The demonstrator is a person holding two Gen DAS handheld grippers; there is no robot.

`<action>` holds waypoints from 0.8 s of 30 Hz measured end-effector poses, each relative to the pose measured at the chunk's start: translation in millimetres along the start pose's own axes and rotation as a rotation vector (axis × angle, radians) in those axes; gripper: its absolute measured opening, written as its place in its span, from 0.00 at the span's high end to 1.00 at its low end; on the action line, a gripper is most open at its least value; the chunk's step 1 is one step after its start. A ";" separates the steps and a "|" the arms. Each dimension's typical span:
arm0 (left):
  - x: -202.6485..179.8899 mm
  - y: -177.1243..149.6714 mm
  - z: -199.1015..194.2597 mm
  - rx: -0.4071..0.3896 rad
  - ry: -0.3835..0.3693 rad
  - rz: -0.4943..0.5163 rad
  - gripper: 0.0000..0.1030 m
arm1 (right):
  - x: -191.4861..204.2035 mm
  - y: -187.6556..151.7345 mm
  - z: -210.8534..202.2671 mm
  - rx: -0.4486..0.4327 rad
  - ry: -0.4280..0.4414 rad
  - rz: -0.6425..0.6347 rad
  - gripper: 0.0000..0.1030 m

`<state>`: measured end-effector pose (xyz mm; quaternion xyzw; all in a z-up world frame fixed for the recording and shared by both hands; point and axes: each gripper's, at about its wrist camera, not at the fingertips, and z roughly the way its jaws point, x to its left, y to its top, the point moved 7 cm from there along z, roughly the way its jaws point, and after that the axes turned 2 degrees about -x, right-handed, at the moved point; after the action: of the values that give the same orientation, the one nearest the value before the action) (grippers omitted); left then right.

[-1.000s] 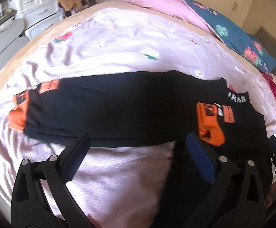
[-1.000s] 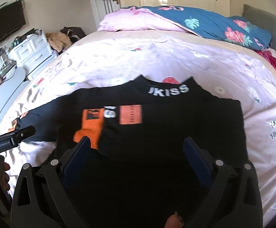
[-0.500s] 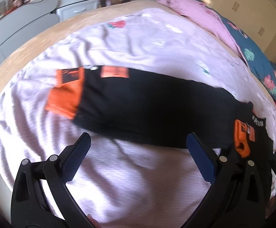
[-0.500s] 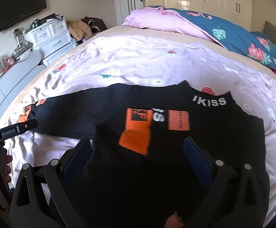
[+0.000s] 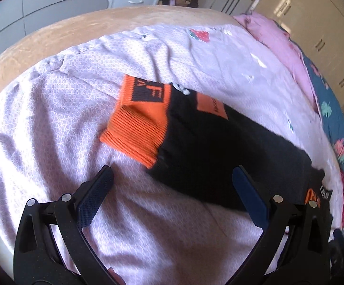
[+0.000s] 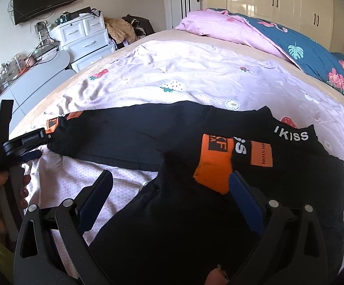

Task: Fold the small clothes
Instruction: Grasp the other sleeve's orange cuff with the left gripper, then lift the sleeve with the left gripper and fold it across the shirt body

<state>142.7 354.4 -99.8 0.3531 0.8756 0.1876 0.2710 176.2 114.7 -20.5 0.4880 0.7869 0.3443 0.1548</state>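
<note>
A black sweater (image 6: 255,194) with orange cuffs lies flat on the bed. Its right sleeve is folded across the chest, with the orange cuff (image 6: 216,160) near the collar. The left sleeve (image 5: 221,152) stretches out straight, and its orange cuff (image 5: 140,123) sits just ahead of my left gripper (image 5: 172,185), which is open and empty above the sheet. My right gripper (image 6: 170,185) is open and empty over the sweater's body. The left gripper also shows in the right wrist view (image 6: 27,148), next to the outstretched cuff.
The lilac strawberry-print sheet (image 6: 183,71) covers the bed. A pink pillow (image 6: 221,26) and a blue floral quilt (image 6: 314,54) lie at the head. White drawers (image 6: 86,38) and a grey desk (image 6: 32,76) stand beyond the bed's left edge.
My left gripper has moved left along the outstretched sleeve to its orange cuff. My right gripper has swung left, from the chest toward the sleeve side. Both stay open.
</note>
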 end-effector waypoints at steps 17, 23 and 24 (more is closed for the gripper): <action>1.0 30.7 -5.0 -0.138 -0.094 -0.048 0.97 | -2.3 -17.0 2.9 0.029 0.004 0.033 0.06; -29.9 46.6 -41.3 -0.197 -0.186 -0.017 0.97 | -19.8 -22.9 -7.0 0.023 -0.012 0.080 0.06; -37.5 50.2 -49.0 -0.211 -0.202 -0.008 0.97 | -23.3 -23.4 -9.5 0.019 -0.015 0.089 0.06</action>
<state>161.5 354.8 -22.5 0.3364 0.8206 0.2410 0.3941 166.2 83.9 -32.0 0.5264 0.7666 0.3398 0.1404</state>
